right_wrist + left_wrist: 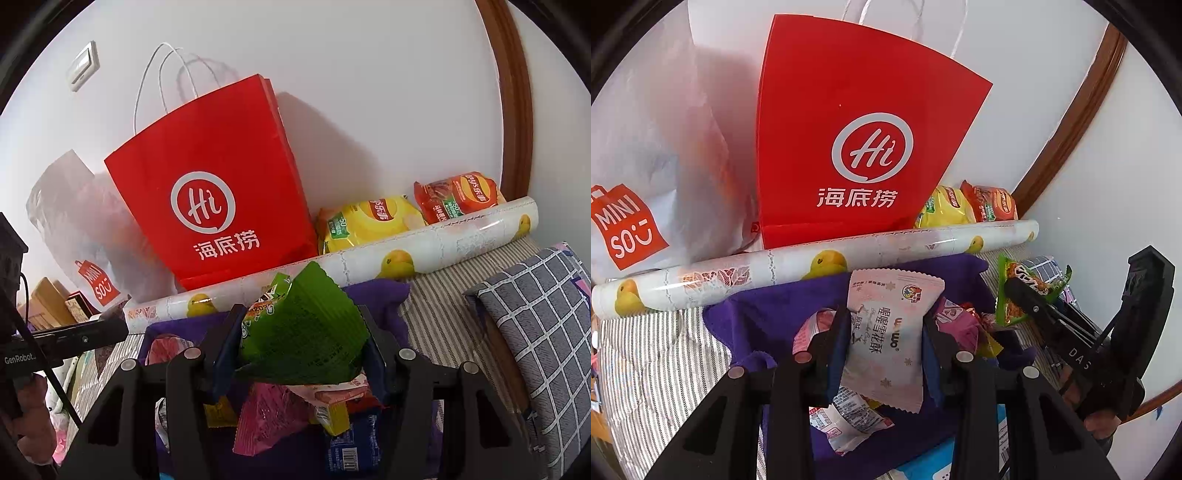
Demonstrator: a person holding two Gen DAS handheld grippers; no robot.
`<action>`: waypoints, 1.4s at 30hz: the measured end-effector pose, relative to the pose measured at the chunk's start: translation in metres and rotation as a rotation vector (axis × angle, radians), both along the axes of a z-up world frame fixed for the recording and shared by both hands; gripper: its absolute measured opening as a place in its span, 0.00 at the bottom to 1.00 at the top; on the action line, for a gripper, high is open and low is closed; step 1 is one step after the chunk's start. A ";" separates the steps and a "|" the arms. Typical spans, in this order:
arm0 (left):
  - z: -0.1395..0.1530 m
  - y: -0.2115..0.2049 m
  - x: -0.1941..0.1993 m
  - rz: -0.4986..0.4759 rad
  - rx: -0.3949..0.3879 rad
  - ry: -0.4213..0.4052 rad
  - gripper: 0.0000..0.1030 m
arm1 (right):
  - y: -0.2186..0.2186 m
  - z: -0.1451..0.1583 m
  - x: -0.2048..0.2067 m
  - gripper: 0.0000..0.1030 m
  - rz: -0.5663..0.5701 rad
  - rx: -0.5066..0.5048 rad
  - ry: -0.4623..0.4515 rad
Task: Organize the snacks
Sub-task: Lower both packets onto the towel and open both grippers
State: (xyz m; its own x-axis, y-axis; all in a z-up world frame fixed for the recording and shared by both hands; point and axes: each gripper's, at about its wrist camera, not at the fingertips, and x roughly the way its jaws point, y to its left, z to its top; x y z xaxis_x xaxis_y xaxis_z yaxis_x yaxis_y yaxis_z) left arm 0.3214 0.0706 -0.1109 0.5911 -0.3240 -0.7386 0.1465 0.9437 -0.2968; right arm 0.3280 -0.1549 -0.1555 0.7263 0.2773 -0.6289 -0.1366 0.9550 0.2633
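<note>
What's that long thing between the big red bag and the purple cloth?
A rolled-up sheet printed with yellow fruit lies between the red bag and the purple cloth, seen in both views.

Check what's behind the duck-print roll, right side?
Behind the duck-print roll: a yellow chip bag and a red chip bag against the wall, beside the red paper bag. The roll hides their lower edges.

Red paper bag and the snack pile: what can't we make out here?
- Red paper bag: contents hidden by its own front, both views.
- Snack pile: partly covered by the right hand-held gripper and green packet.
- White plastic bag: contents blurred behind its film.
</note>
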 end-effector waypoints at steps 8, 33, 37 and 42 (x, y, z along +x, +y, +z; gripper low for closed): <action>0.000 0.001 0.000 0.005 0.001 0.004 0.33 | 0.005 -0.005 0.001 0.56 0.021 -0.005 0.021; -0.001 0.018 0.003 0.054 -0.015 0.014 0.33 | 0.002 -0.006 0.002 0.56 0.026 0.018 0.037; -0.003 0.016 0.004 0.050 -0.016 0.017 0.33 | 0.009 -0.010 0.003 0.56 0.059 0.019 0.056; -0.007 0.009 0.005 0.030 -0.011 0.030 0.33 | 0.023 -0.016 0.002 0.56 0.110 -0.037 0.068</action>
State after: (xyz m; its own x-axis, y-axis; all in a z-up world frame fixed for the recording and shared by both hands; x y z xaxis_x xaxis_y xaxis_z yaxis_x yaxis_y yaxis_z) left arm 0.3263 0.0791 -0.1177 0.5788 -0.3144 -0.7524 0.1091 0.9442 -0.3107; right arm 0.3296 -0.1316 -0.1711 0.6482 0.3285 -0.6869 -0.2238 0.9445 0.2405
